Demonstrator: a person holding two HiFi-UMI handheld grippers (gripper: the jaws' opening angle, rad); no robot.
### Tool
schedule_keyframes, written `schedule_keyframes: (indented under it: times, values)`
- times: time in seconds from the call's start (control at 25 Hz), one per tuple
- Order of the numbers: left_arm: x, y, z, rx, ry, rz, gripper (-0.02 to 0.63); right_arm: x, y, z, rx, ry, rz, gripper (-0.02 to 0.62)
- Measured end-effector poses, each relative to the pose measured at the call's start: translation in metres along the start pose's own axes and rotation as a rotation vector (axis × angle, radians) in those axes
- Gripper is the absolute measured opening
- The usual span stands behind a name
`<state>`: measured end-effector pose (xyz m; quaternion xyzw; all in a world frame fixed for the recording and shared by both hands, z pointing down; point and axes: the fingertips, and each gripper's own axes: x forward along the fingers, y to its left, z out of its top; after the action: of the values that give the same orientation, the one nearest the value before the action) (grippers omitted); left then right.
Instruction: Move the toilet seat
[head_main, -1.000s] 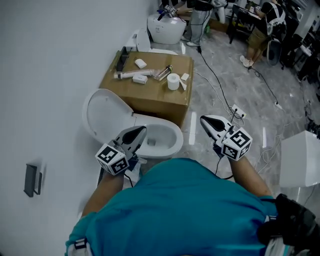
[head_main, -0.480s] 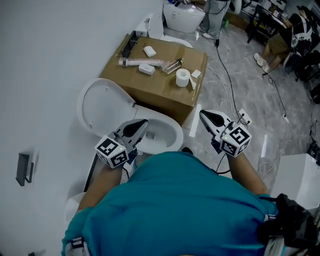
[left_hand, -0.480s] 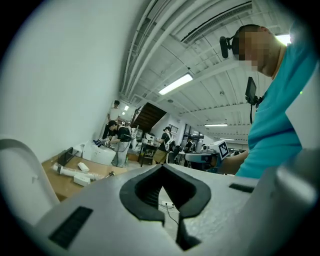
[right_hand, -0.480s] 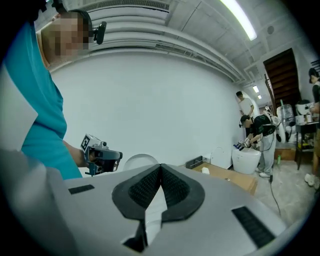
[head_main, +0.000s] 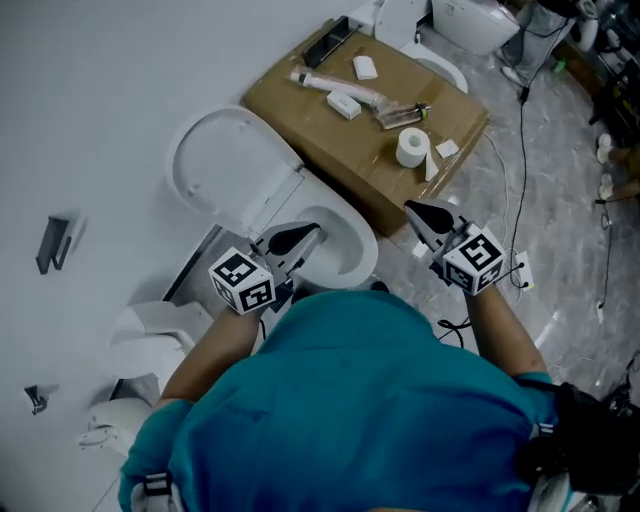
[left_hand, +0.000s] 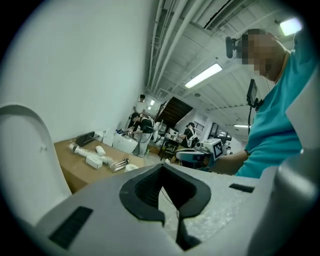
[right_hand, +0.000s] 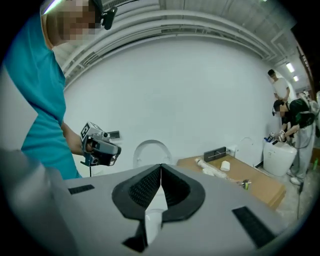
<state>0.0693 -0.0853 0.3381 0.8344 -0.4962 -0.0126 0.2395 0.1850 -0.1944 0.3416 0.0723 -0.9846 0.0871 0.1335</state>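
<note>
A white toilet stands against the wall, its seat and lid (head_main: 225, 165) raised and leaning back above the open bowl (head_main: 365, 250). My left gripper (head_main: 312, 232) hovers over the bowl's near left rim, jaws together and empty; in its own view the tips (left_hand: 161, 167) meet, with the lid's edge (left_hand: 30, 150) at far left. My right gripper (head_main: 412, 210) hangs to the right of the bowl, in front of the box, shut on nothing. In the right gripper view its closed tips (right_hand: 160, 166) point at the raised lid (right_hand: 151, 152).
A cardboard box (head_main: 370, 130) beside the toilet carries a paper roll (head_main: 411, 147), tubes and small white parts. Cables (head_main: 520, 120) trail over the grey floor at right. Another toilet (head_main: 470, 20) stands at the back. White fittings (head_main: 150, 330) lie at lower left.
Both grippers have come forward and down toward the toilet; the left one now sits over the bowl's rim. The head view has swung left. Both pairs of jaws stay together.
</note>
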Motion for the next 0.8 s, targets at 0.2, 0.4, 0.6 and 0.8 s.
schedule_keyframes:
  times: [0.2,0.4,0.6,0.8]
  values:
    - [0.004,0.032,-0.048,0.001,0.099,0.036,0.003,0.050,-0.015,-0.068,0.045,0.125,0.027,0.001]
    - [0.003,0.072,-0.104,0.004,0.194,0.037,0.003,0.095,-0.031,-0.176,0.122,0.286,-0.035,0.002]
    - [0.003,0.108,-0.167,-0.047,0.244,0.040,0.003,0.116,-0.042,-0.273,0.218,0.393,-0.103,0.003]
    - [0.013,0.134,-0.232,-0.117,0.281,0.037,0.003,0.130,-0.049,-0.369,0.341,0.488,-0.139,0.065]
